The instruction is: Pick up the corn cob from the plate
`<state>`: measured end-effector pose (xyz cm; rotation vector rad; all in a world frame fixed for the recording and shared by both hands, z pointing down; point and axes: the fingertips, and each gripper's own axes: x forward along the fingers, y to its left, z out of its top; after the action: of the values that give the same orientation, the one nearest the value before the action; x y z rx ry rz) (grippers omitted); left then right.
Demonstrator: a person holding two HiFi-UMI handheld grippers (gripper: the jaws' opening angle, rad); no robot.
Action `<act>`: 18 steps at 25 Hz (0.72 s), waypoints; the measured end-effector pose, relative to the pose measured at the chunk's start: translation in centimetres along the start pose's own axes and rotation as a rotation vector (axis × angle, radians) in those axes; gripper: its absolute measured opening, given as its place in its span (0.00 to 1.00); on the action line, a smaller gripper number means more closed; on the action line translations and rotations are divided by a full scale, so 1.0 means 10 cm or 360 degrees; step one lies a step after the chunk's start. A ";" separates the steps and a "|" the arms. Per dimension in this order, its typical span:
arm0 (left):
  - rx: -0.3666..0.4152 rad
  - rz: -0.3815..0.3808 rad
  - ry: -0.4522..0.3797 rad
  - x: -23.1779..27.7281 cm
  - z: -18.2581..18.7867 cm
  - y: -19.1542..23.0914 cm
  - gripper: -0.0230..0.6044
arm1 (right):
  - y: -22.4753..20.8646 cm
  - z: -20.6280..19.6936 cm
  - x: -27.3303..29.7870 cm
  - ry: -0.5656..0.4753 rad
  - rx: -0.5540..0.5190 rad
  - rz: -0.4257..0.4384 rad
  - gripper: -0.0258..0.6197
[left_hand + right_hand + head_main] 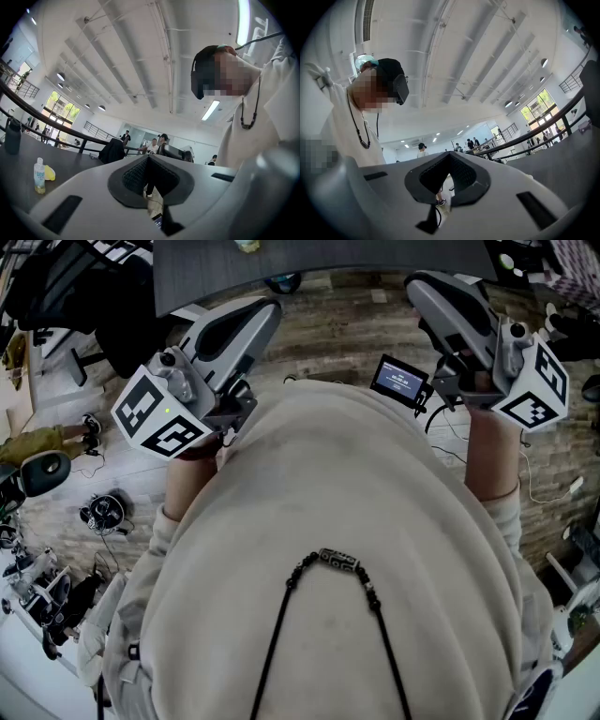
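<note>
A person's pale sweatshirt fills the head view, with a dark table ahead. The left gripper and right gripper are held level, each with jaws pressed together on nothing. On the table a yellow lump lies just beside a small bottle. Whether it is the corn cob cannot be told.

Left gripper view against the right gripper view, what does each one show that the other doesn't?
Only the left gripper view shows a small bottle beside a yellow object and a dark flask, all on a dark table. Only the right gripper view shows a ceiling vent grille. Both show their own gripper, the left gripper and the right gripper, shut with nothing held, and the person's bead necklace.
</note>
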<state>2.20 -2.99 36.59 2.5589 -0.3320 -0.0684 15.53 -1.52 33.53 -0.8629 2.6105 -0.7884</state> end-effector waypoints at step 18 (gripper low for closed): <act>-0.0012 -0.0025 0.0063 0.16 -0.06 -0.05 0.04 | -0.25 -0.02 -0.12 -0.0039 0.0086 -0.0079 0.06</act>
<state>3.90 -2.67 36.87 2.5517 -0.2960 -0.0249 17.52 -2.37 35.23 -0.9194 2.5438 -0.8517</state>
